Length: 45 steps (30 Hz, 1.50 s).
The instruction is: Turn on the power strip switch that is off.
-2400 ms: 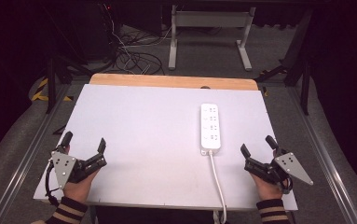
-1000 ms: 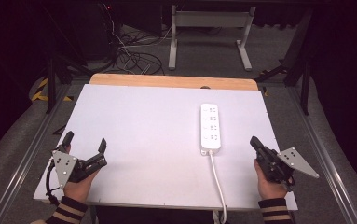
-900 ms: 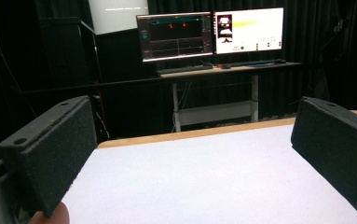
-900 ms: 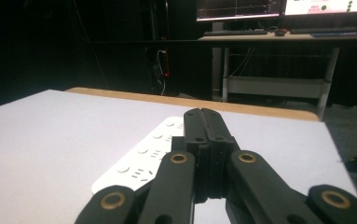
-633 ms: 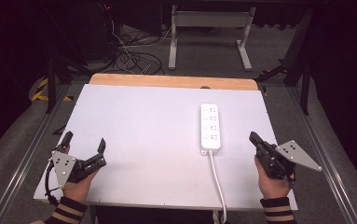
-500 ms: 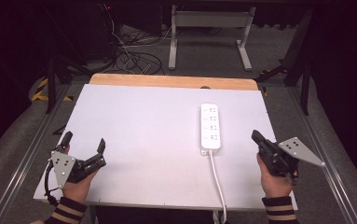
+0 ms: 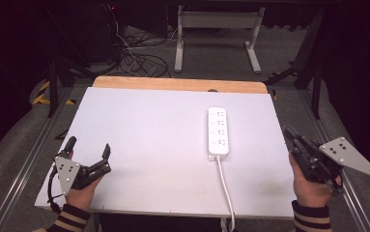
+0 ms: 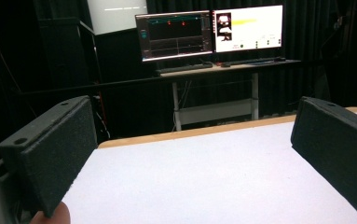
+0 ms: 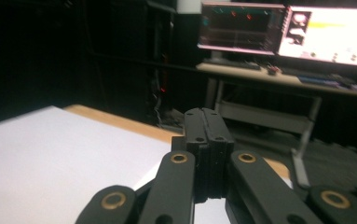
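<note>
Grippers flank a white table (image 7: 139,145) from above: the left gripper (image 7: 90,147) rests near its front edge, jaws apart, while the right gripper (image 7: 290,135), jaws pressed together on nothing, hangs beside the power strip (image 7: 218,131) (cord trailing off the front edge). Left gripper view: wide jaws, bare tabletop (image 8: 223,182). Right gripper view: pads (image 9: 208,135) meet. Judged an opening approach; reaching the strip calls for parting those jaws.
</note>
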Motion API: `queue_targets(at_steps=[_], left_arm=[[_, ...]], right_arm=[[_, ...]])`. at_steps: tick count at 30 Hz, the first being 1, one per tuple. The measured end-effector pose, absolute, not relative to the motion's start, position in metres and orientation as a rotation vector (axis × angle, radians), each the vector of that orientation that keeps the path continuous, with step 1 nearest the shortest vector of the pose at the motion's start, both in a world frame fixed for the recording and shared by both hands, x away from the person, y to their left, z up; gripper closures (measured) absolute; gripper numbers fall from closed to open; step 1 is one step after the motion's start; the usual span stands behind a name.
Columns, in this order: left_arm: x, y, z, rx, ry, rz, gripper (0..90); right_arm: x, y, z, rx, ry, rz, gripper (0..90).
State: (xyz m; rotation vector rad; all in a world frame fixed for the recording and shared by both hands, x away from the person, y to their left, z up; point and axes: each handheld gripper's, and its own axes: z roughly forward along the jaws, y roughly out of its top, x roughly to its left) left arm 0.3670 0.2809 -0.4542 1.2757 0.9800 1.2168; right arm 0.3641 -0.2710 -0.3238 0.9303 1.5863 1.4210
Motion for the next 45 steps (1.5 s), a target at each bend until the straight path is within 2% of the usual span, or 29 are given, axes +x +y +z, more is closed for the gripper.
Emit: queue_targets(at_steps=[14,20,34,39,45], left_arm=[[0.367,0.281,-0.454,1.279,0.976,1.214,0.9],[0.367,0.281,-0.454,1.282,0.975,1.216,0.9],[0.368,0.282,-0.454,1.288,0.978,1.215,1.0],[0.367,0.283,-0.453,1.286,0.979,1.207,1.1],[0.368,0.283,-0.453,1.292,0.976,1.208,1.1]], right_arm=[[0.393,-0.203,-0.259,0.854,1.821,1.334,90.0],[0.408,-0.185,-0.255,0.859,1.941,1.265,90.0],[0.470,-0.136,-0.312,0.905,2.283,0.987,90.0],[0.496,-0.121,-0.362,0.990,2.389,0.820,90.0],[0.511,-0.114,-0.406,1.044,2.419,0.683,90.0]])
